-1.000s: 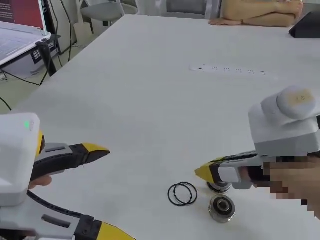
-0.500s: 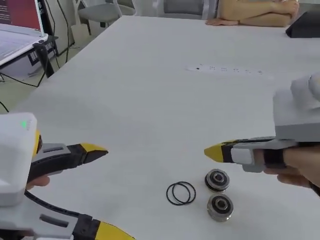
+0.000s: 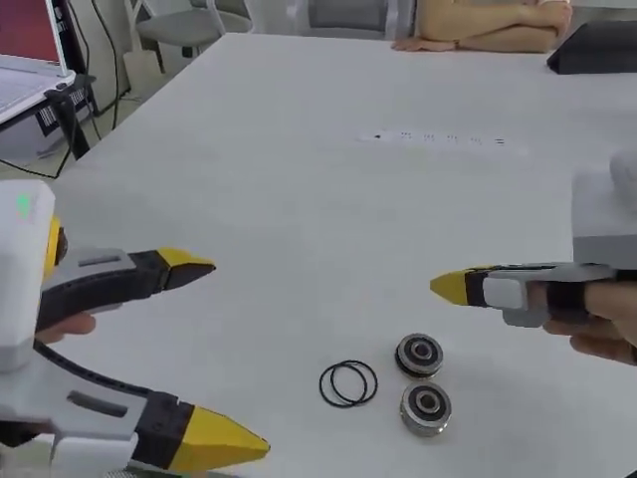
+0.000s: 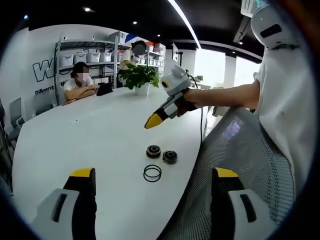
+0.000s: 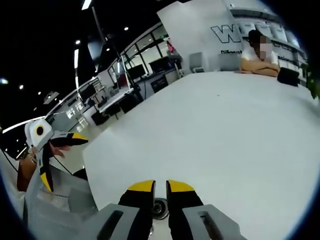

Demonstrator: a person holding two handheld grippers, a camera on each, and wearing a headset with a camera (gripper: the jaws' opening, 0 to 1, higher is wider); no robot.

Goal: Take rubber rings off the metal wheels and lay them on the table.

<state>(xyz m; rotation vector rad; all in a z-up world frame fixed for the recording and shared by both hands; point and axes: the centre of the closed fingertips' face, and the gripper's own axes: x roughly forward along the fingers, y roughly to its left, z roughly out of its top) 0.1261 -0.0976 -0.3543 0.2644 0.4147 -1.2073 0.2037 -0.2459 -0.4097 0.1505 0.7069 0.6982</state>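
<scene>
Two black rubber rings (image 3: 348, 383) lie overlapped on the white table (image 3: 299, 179). Just right of them rest two metal wheels, one (image 3: 419, 355) behind the other (image 3: 426, 408). My right gripper (image 3: 450, 287) hovers above and to the right of the wheels, shut with nothing in it. My left gripper (image 3: 204, 356) stands wide open at the near left, apart from the rings. In the left gripper view the rings (image 4: 152, 173) and wheels (image 4: 161, 154) lie ahead between the spread jaws. In the right gripper view a wheel (image 5: 160, 207) peeks out below the closed fingertips (image 5: 141, 186).
A white power strip (image 3: 438, 139) lies mid-table. A person's folded arms (image 3: 478, 30) rest at the far edge beside a dark object (image 3: 592, 45). A laptop (image 3: 25, 50) stands off the table's left. A potted plant (image 4: 137, 77) sits at the far end.
My right gripper has lifted off the rear wheel and drawn back up and to the right, leaving the wheel on the table. The left gripper holds its place, open.
</scene>
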